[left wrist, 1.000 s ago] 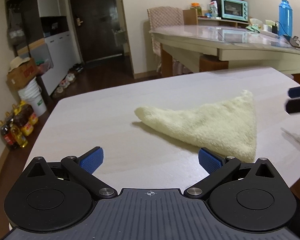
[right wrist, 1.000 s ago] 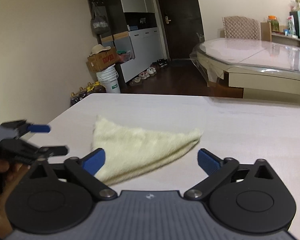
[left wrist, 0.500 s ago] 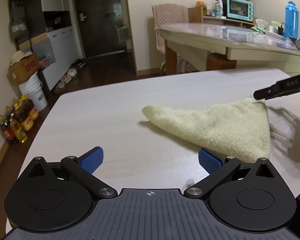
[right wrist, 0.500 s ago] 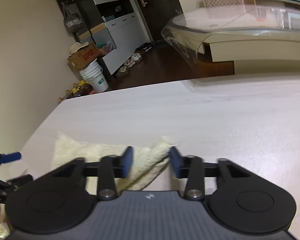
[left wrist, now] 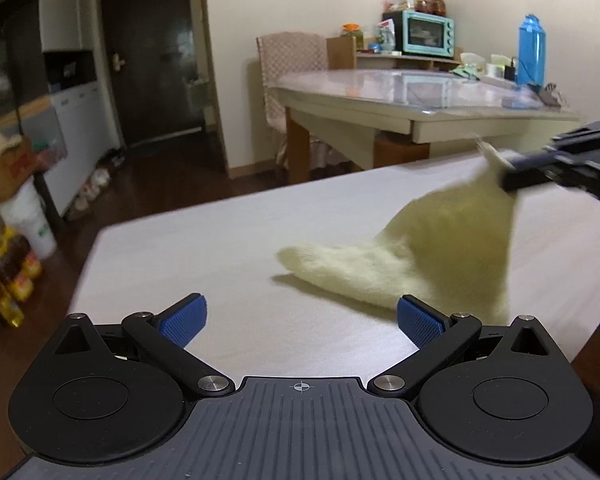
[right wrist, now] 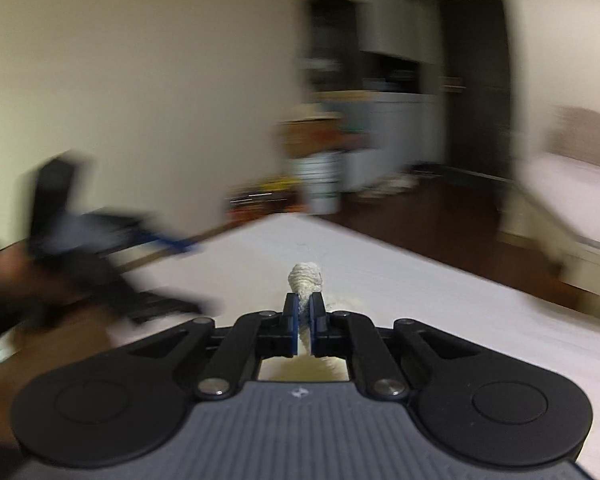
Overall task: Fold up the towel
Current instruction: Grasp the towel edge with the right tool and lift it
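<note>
Nearest us, the left gripper (left wrist: 299, 318) — blue-padded fingers spread wide, nothing between them, low over the pale wood-grain table (left wrist: 204, 240). Beyond it, the fluffy cream-yellow towel (left wrist: 416, 256) — one end resting on the table, the far corner lifted. At that corner, our right gripper (right wrist: 307, 317), clamped tight on the towel's bunched tip.

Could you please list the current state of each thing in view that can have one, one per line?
Left gripper: open, blue pads wide apart, holding nothing, low over the table.
Right gripper: shut on one corner of the towel.
Fluffy pale-yellow towel: one corner lifted off the table, the rest lying on it.
Pale wooden table: bears the towel.
Dark door at the back: closed.
</note>
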